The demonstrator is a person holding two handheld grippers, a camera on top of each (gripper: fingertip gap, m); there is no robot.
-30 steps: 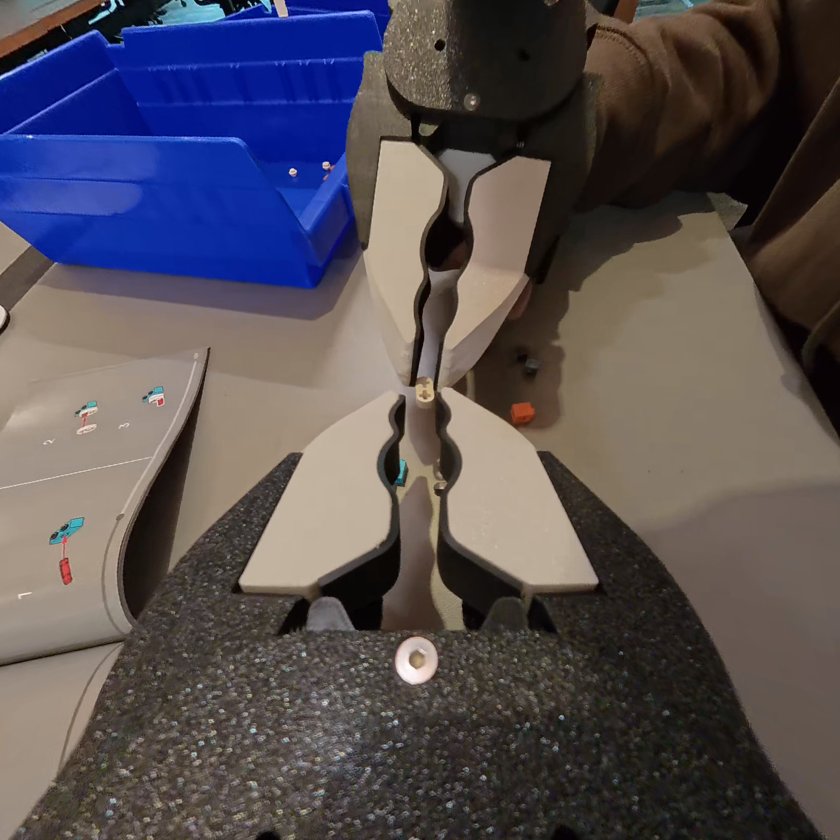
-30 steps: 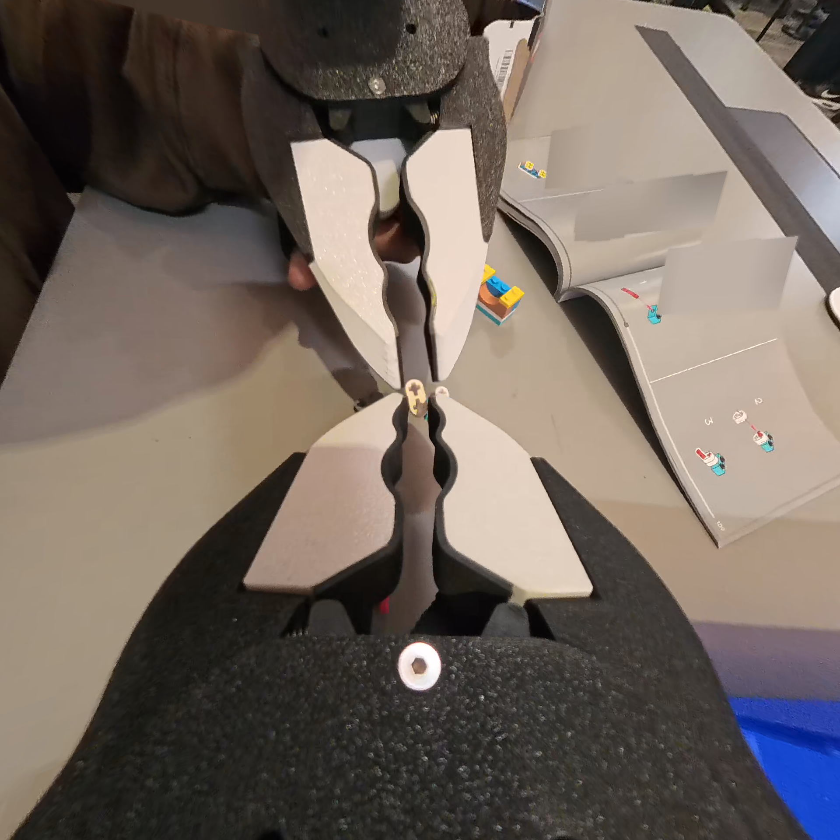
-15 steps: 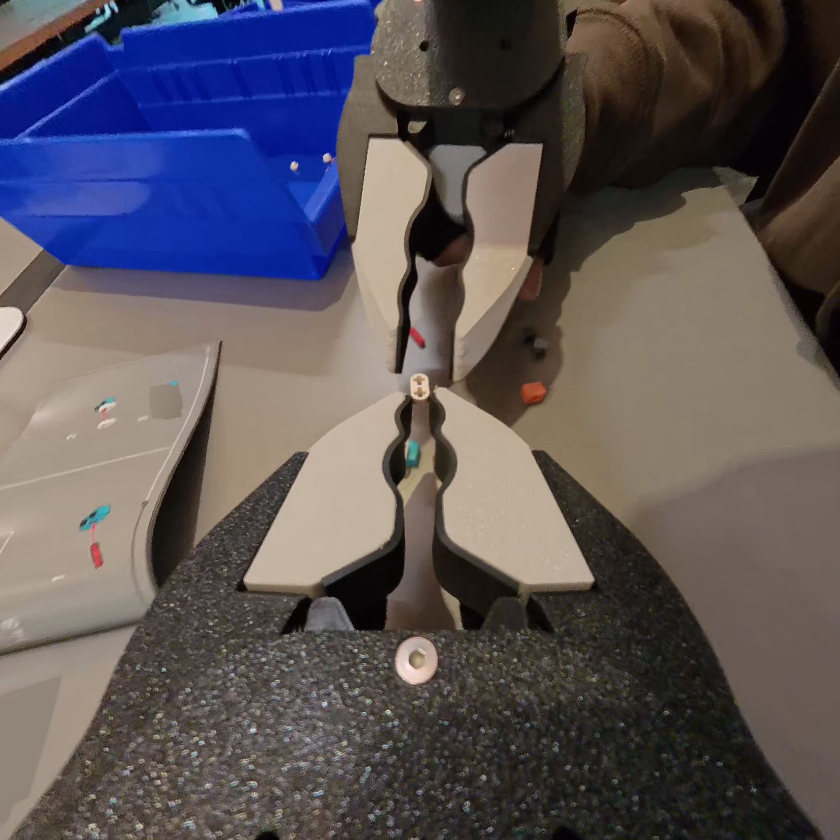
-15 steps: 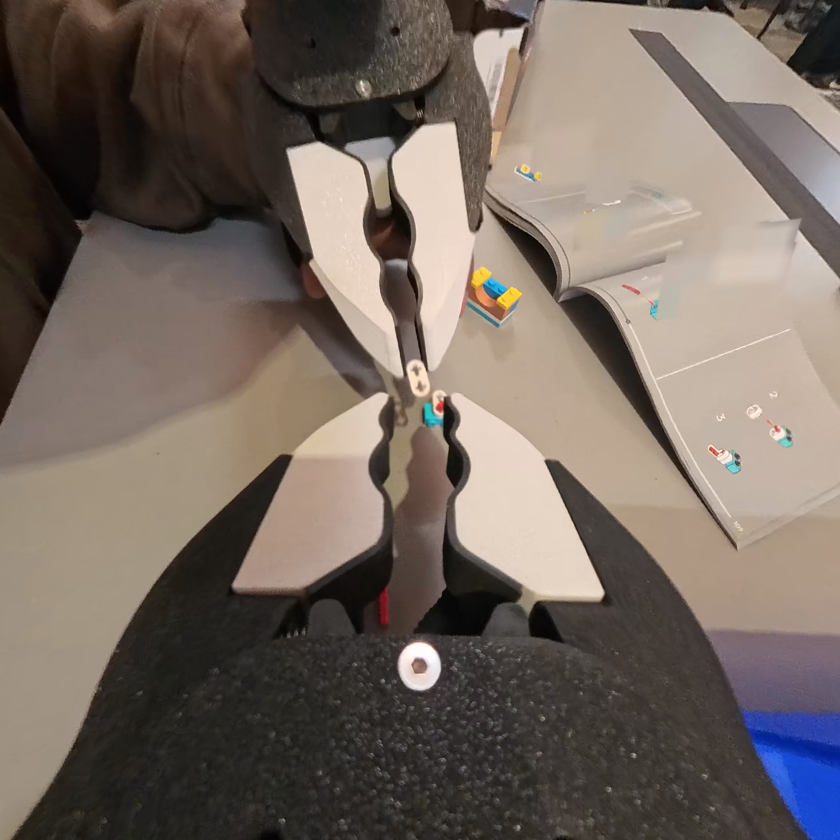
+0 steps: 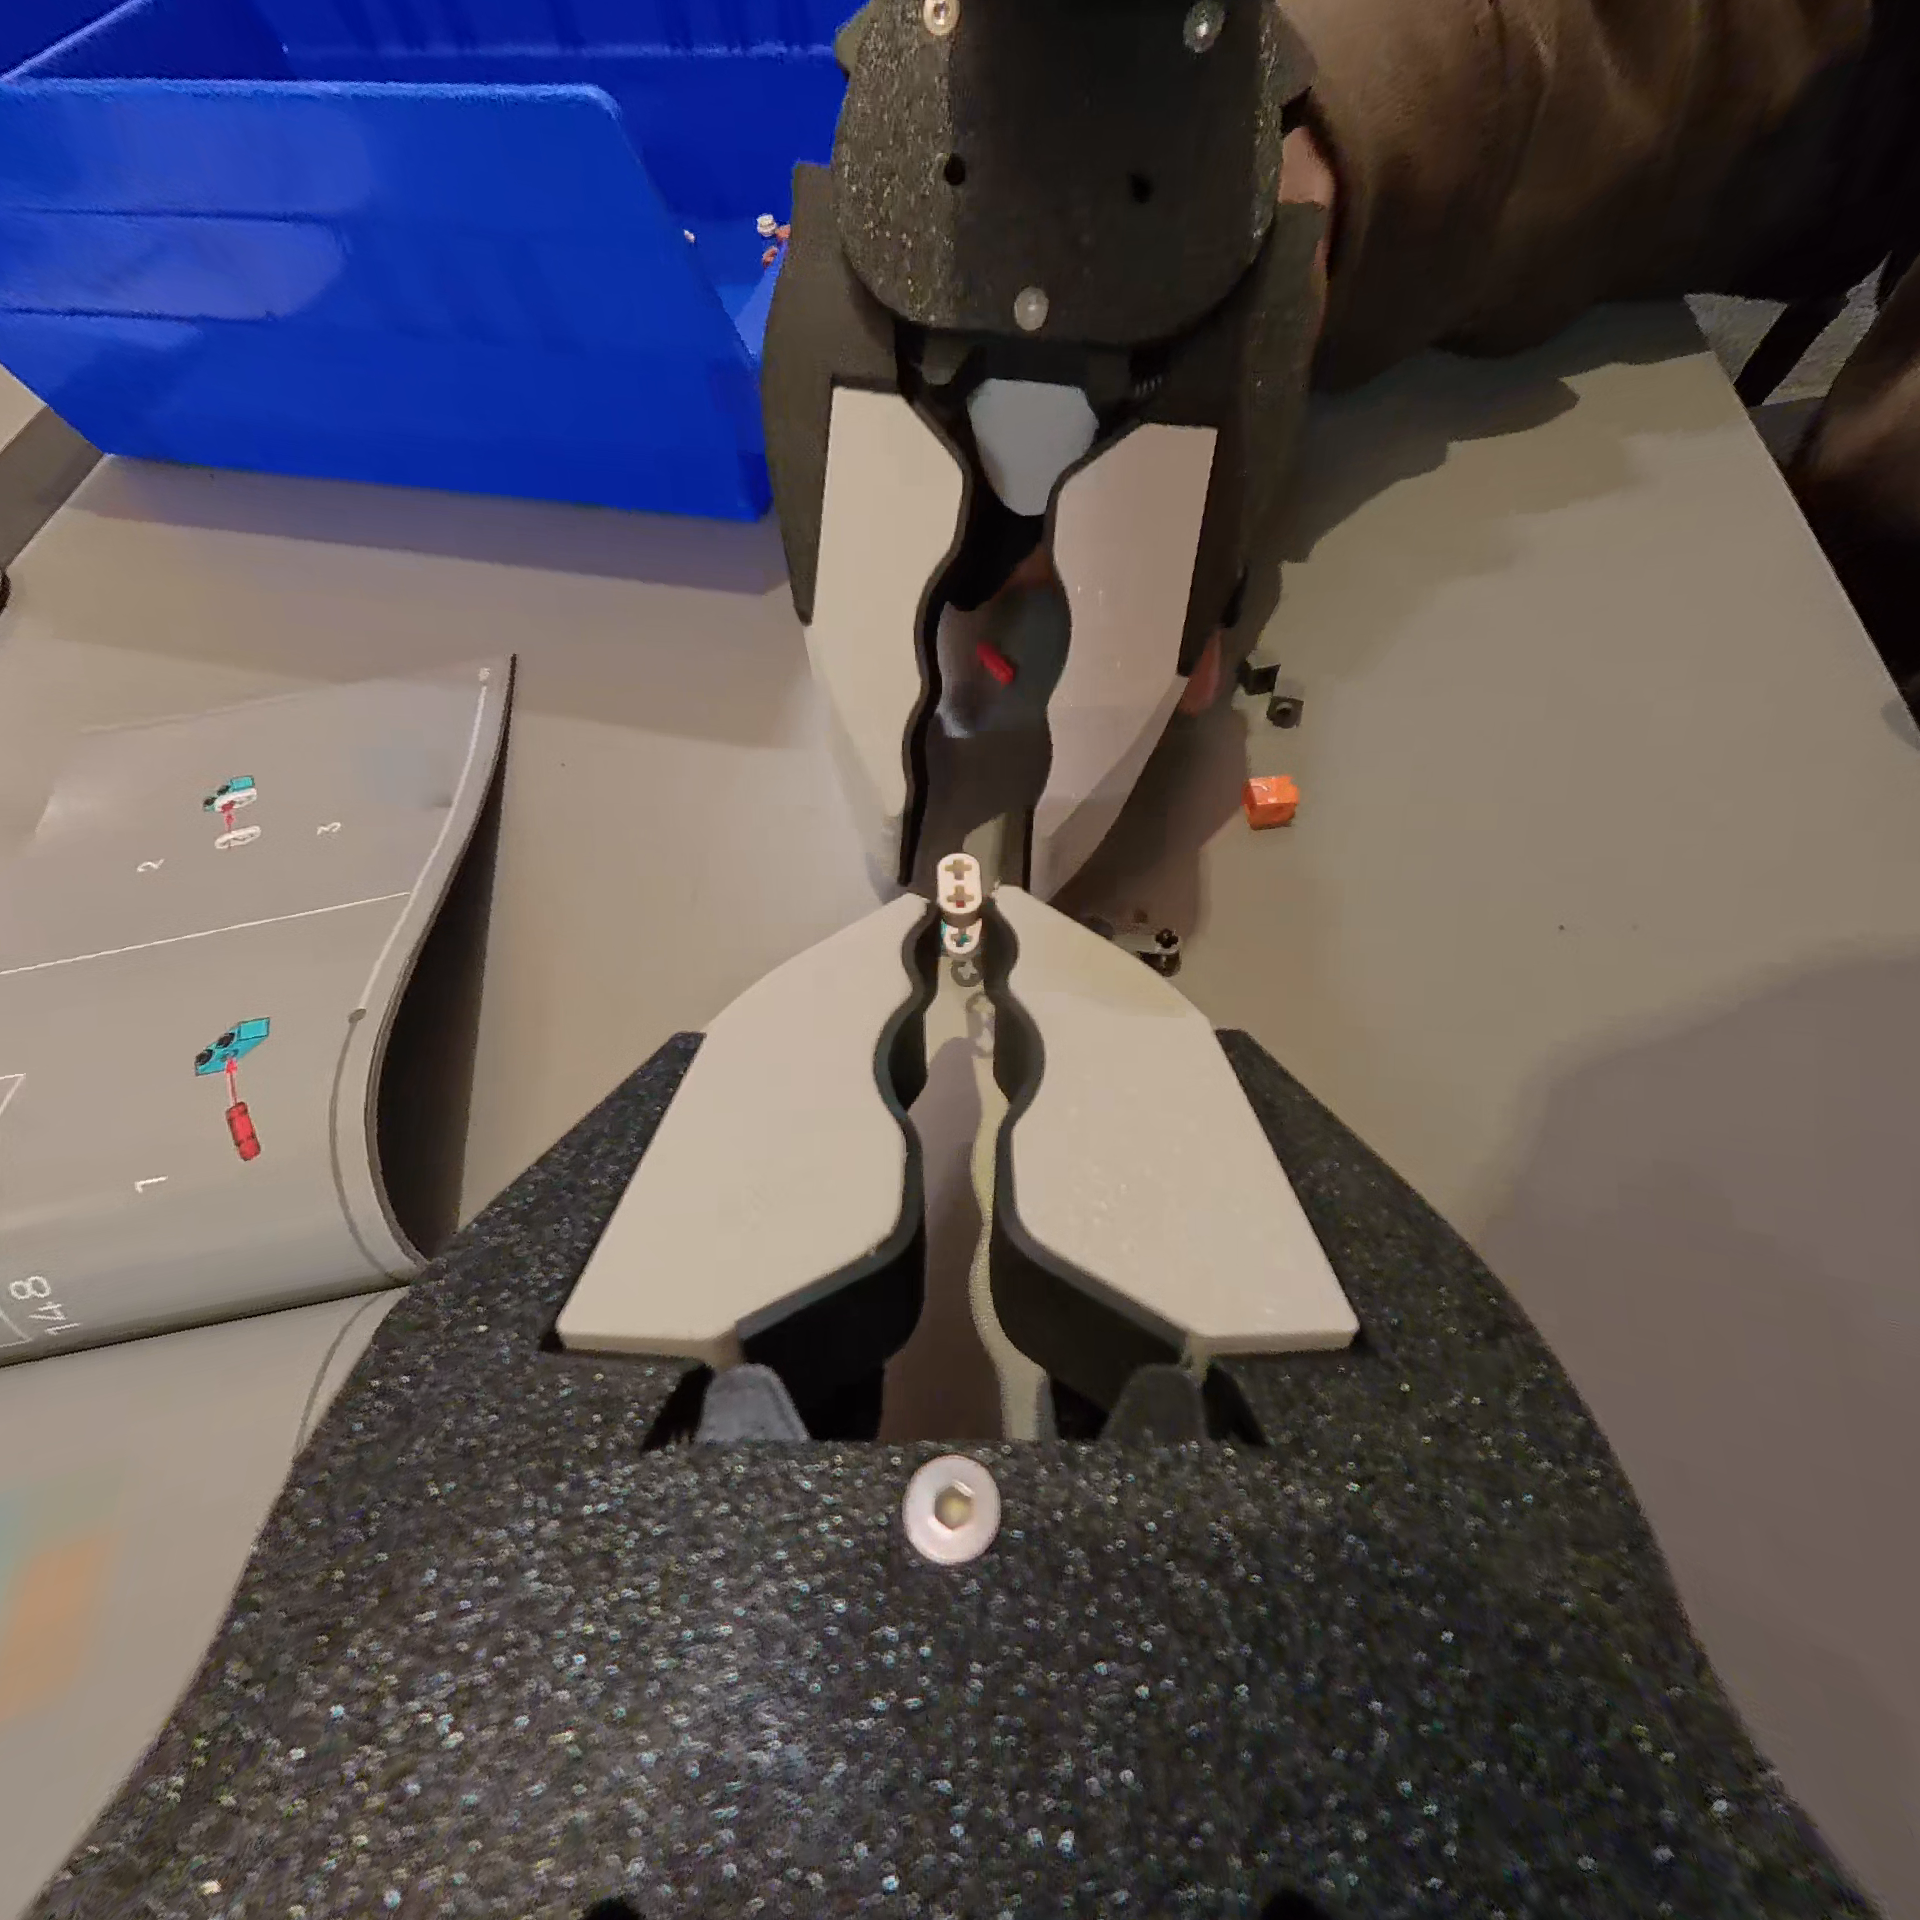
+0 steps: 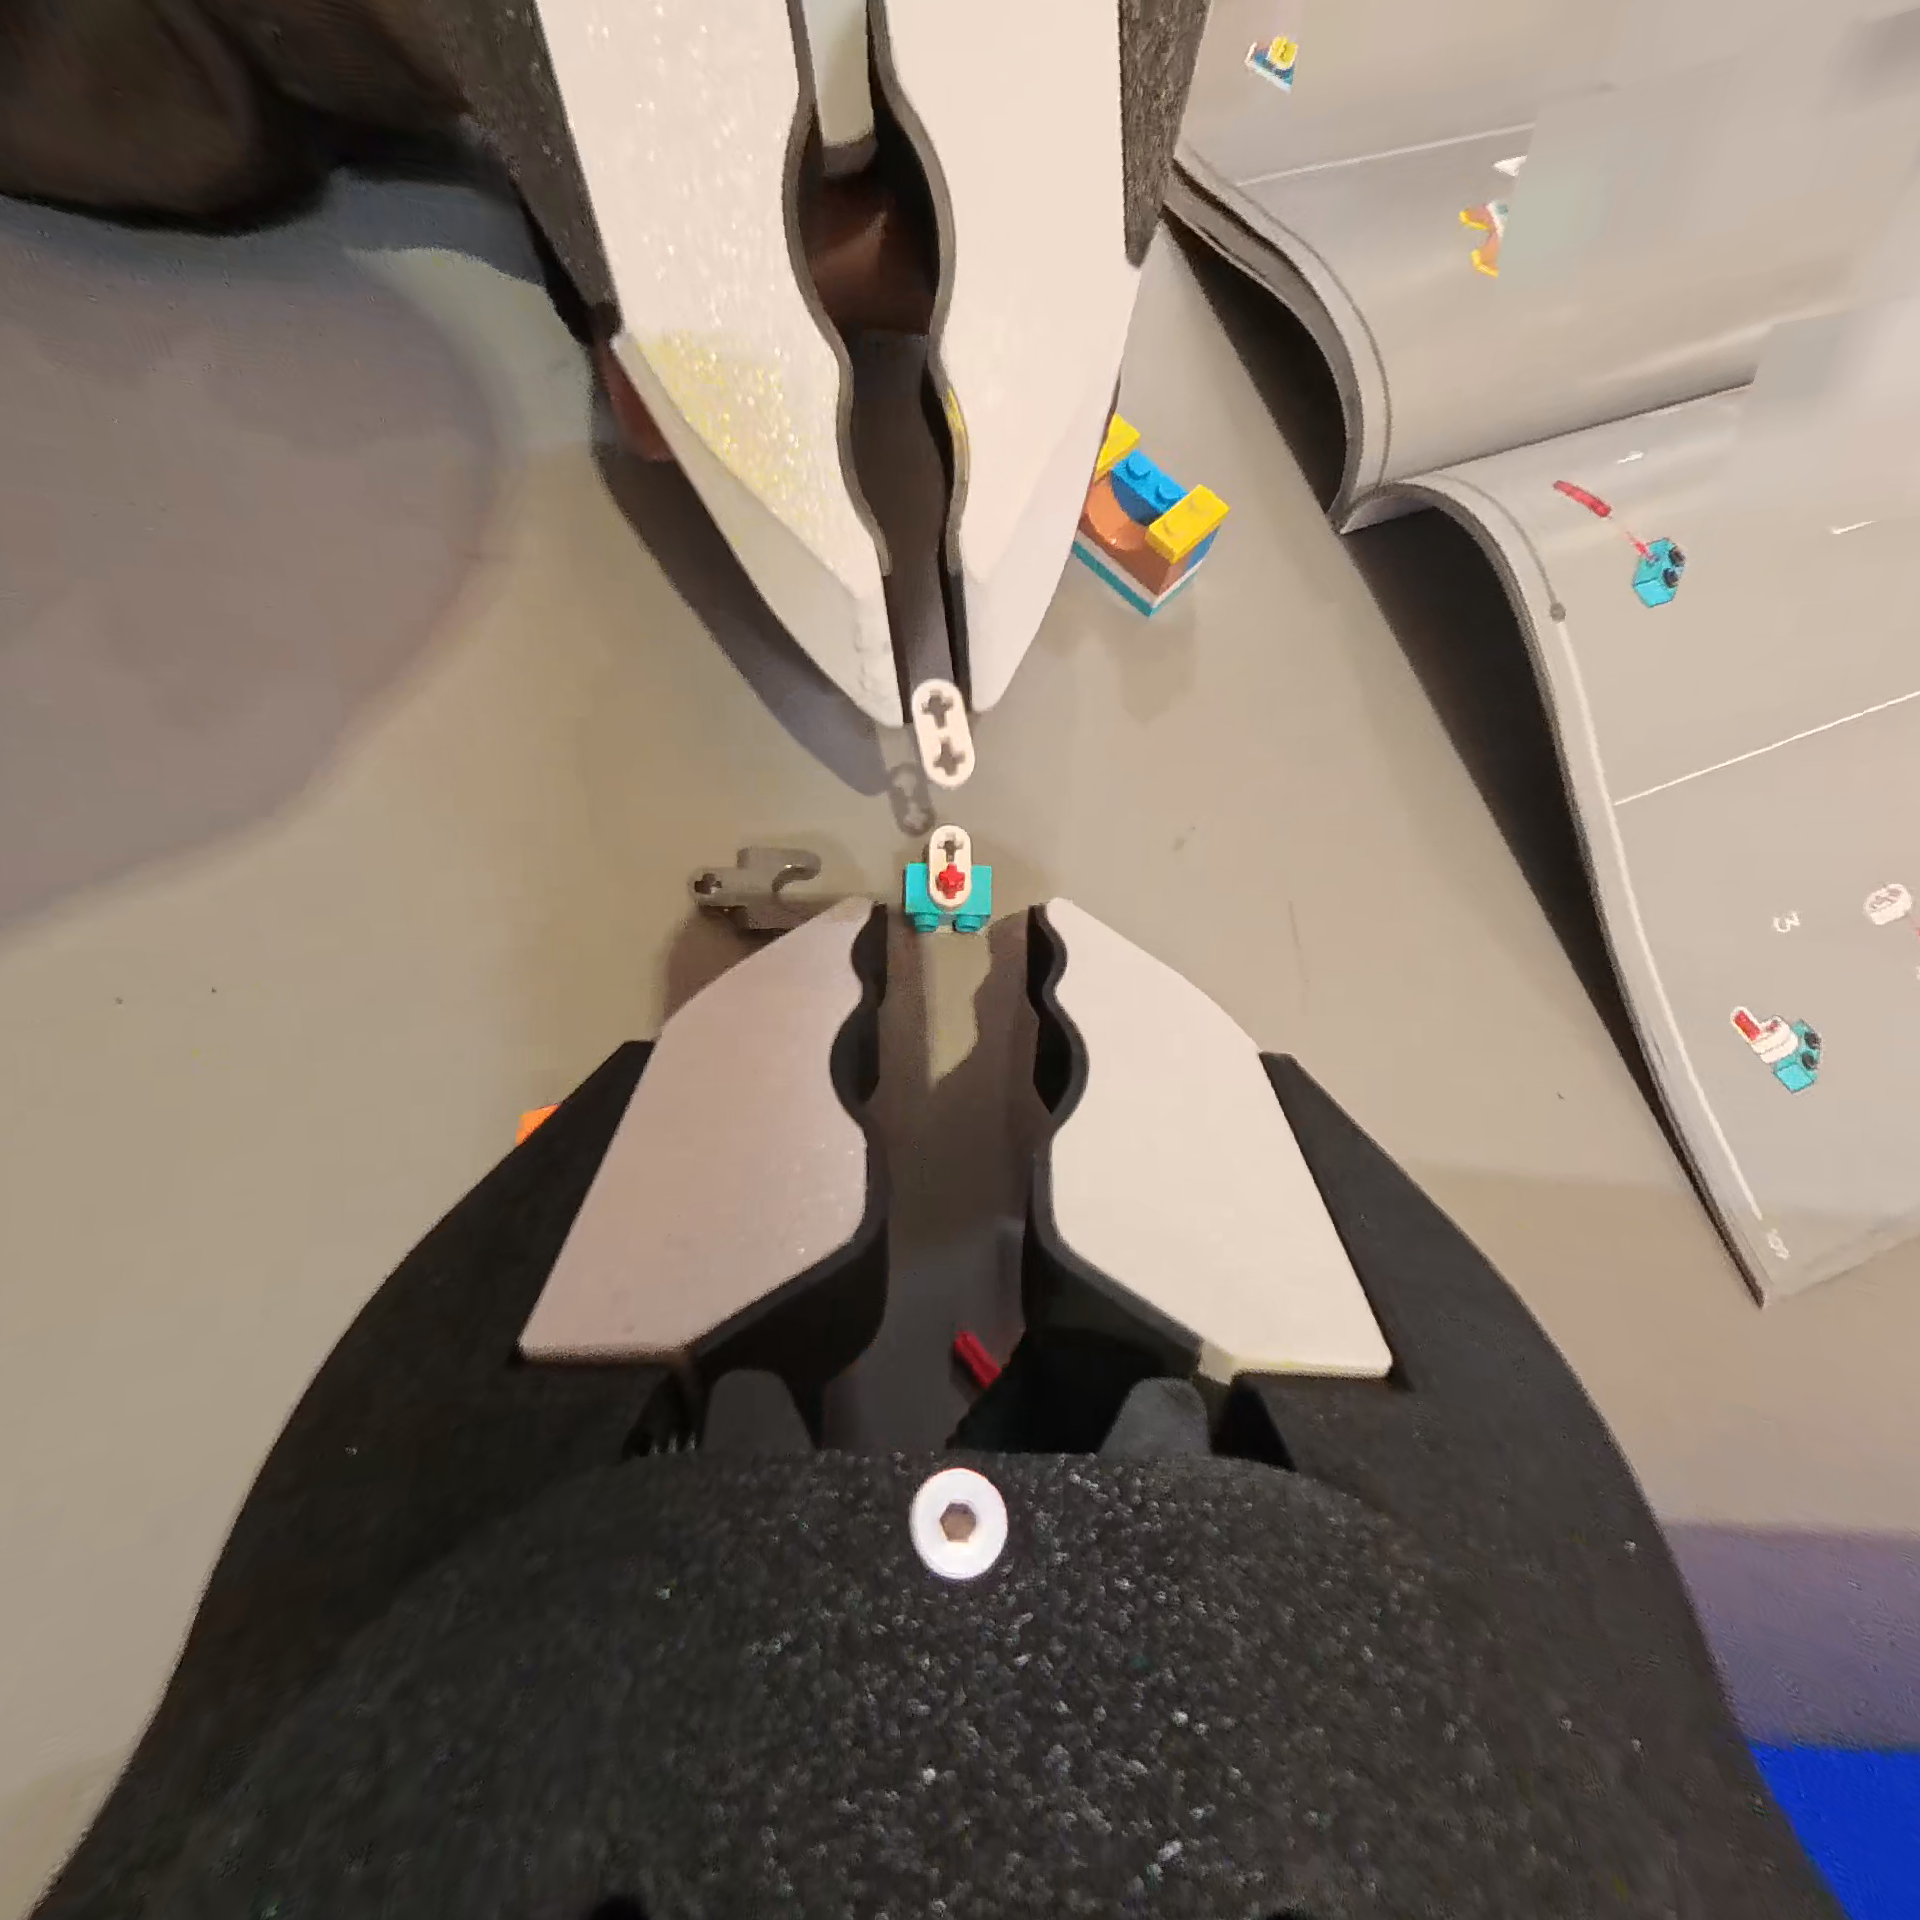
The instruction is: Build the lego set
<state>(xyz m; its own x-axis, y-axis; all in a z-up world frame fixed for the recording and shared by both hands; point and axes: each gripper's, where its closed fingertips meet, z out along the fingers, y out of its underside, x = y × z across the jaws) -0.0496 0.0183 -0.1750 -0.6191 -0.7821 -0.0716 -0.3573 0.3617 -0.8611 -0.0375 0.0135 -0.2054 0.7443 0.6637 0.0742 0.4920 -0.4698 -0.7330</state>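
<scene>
My left gripper [image 5: 961, 904] is shut on a small white two-hole beam [image 5: 958, 881] and holds it just above the table. It also shows in the right wrist view [image 6: 932, 698], pointing down with the beam [image 6: 943, 734] sticking out of its tips. A teal brick with a red pin and a white beam on it [image 6: 948, 883] stands on the table right below. My right gripper [image 6: 956, 914] is open and empty, with its tips on either side of the teal brick. It faces the left gripper in the left wrist view [image 5: 971, 857].
A grey connector piece [image 6: 758, 883] lies left of the teal brick. A small yellow, blue and brown build [image 6: 1148, 520] stands behind. An open instruction booklet [image 6: 1714, 727] lies at the right. A blue bin [image 5: 416, 260], an orange brick [image 5: 1270, 802] and small black pieces [image 5: 1273, 696] are on the table. Left and right tips are no more than a few centimetres apart. It is some 6 centimeters from my right tips to the orange brick [image 5: 1270, 802].
My right gripper has opened, let go of the white beam and pulled back. My left gripper keeps the beam and has come closer over the teal brick.
</scene>
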